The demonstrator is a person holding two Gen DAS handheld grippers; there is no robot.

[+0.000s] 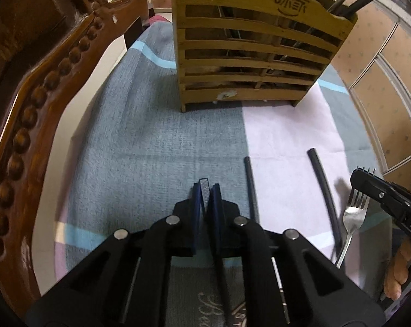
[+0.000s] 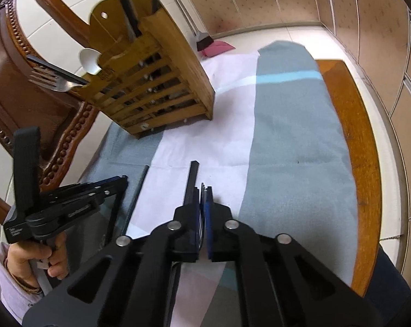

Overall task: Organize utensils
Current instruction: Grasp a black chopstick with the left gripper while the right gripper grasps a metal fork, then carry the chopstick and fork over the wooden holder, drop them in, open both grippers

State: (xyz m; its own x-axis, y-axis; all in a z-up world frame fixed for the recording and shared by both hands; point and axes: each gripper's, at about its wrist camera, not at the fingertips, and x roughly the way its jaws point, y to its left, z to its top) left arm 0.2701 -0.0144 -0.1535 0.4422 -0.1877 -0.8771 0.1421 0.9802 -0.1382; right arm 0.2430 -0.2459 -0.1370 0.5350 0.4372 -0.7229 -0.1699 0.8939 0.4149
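A slatted wooden utensil holder (image 1: 249, 51) stands on the cloth ahead of my left gripper (image 1: 206, 188), which is shut and empty low over the cloth. Two black-handled utensils (image 1: 251, 188) (image 1: 325, 190) and a steel fork (image 1: 354, 218) lie to its right. My right gripper (image 1: 365, 175) hovers over the fork's tines. In the right wrist view my right gripper (image 2: 204, 190) is shut, a black handle (image 2: 191, 185) lying just left of it. The holder (image 2: 150, 81) holds a spoon (image 2: 89, 61), a fork (image 2: 51, 80) and black handles.
A carved wooden chair (image 1: 41, 95) stands close on the left of the table. The striped cloth (image 2: 287, 150) covers a wooden table edge (image 2: 355, 150) on the right. A broom (image 2: 202, 39) and a pink rag lie on the floor behind.
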